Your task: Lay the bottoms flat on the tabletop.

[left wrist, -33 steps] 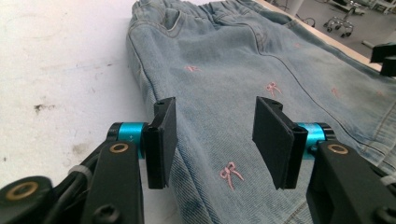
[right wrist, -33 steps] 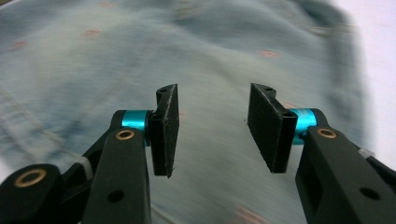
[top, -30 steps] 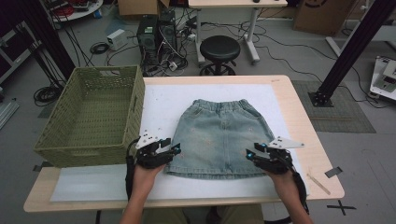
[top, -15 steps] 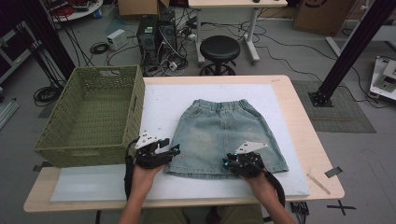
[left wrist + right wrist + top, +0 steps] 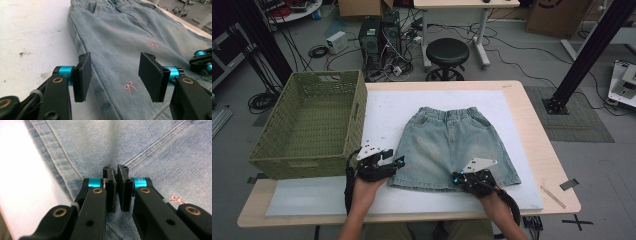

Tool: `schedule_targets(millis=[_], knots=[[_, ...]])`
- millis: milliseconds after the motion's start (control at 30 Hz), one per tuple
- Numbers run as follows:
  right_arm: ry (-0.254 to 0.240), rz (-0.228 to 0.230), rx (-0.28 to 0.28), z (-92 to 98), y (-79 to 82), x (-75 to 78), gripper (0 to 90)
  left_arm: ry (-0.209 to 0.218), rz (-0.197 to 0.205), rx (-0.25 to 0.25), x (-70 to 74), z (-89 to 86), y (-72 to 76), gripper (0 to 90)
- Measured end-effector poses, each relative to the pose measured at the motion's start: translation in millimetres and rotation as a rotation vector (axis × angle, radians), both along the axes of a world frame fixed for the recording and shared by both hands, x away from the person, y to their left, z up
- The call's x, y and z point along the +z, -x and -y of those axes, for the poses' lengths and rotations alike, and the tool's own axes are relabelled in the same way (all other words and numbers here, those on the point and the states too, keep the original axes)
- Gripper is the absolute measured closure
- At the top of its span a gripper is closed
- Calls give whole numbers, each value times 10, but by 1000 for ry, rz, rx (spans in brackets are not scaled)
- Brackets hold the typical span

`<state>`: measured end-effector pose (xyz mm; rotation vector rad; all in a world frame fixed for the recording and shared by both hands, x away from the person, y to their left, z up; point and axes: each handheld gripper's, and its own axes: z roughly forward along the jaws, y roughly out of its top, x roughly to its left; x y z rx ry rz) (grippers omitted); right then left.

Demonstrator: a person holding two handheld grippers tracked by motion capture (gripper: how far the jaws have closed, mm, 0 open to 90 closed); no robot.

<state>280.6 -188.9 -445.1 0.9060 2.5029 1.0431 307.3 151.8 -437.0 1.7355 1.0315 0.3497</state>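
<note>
A pale denim skirt (image 5: 455,148) lies flat on the white mat (image 5: 382,112) that covers the desk (image 5: 539,131), waistband toward the far edge and hem toward the person. Small pink bows (image 5: 130,87) are stitched over the fabric.

The left claw (image 5: 388,163) sits at the skirt's near left corner, just beside the hem. In the left gripper view its jaws stand well apart and straddle the skirt's side edge, one pad (image 5: 84,72) over the mat, the other over denim; neither presses on the cloth. These jaws have just been opening a little further.

The right claw (image 5: 464,176) rests on the hem, right of the middle. In the right gripper view its jaws are drawn almost together, with a thin gap between the pads (image 5: 110,187), the tips down on the denim near a seam (whether a pinch of cloth is caught in that gap I cannot tell). They have just been closing.

A green woven basket (image 5: 277,160) stands on the left end of the desk, its near corner close to the left claw and well apart from the skirt.
</note>
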Motion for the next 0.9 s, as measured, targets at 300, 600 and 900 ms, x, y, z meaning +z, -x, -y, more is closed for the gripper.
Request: schedule_targets(millis=[300, 600, 900], knots=[[-110, 18, -13, 11, 35, 75, 643, 7, 4, -4, -2, -3, 5, 416], [-44, -27, 90, -274, -34, -50, 668, 17, 5, 1, -1, -2, -7, 416], [-122, -46, 105, -68, 20, 46, 611, 13, 8, 2, 6, -14, 1, 416]])
